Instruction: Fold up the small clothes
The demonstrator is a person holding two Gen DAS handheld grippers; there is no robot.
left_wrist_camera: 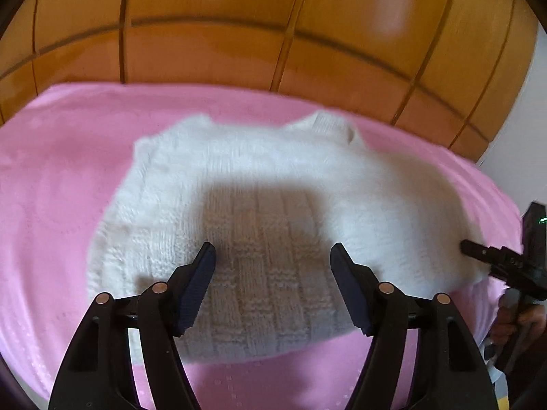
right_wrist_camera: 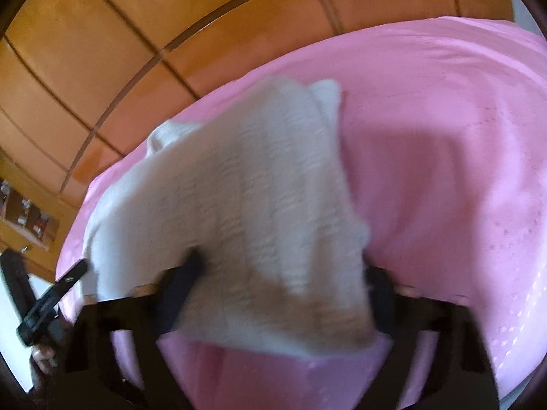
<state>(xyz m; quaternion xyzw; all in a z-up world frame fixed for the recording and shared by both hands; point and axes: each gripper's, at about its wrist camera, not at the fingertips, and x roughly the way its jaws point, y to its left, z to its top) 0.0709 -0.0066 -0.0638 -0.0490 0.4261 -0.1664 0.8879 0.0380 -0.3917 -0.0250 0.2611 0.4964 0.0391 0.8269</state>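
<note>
White knit sweater (left_wrist_camera: 259, 184) on pink sheet (left_wrist_camera: 61, 177); left gripper (left_wrist_camera: 273, 256) jaws wide above its hem, right gripper (right_wrist_camera: 283, 273) jaws wide, straddling hem. Risk: bulky knit bunches, fold skews.

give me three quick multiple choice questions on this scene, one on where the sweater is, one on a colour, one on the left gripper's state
1. Where does the sweater lie?
A. on the pink sheet
B. on the tiled floor
C. on a shelf

2. What colour is the sweater?
A. grey
B. white
C. blue

3. How does the left gripper stand?
A. shut on the sweater
B. shut on nothing
C. open over the sweater

Answers:
1. A, the pink sheet shows all around the knit in both views.
2. B, the knit is white against the pink.
3. C, its two fingers stand wide apart with the ribbed knit showing between them.
</note>
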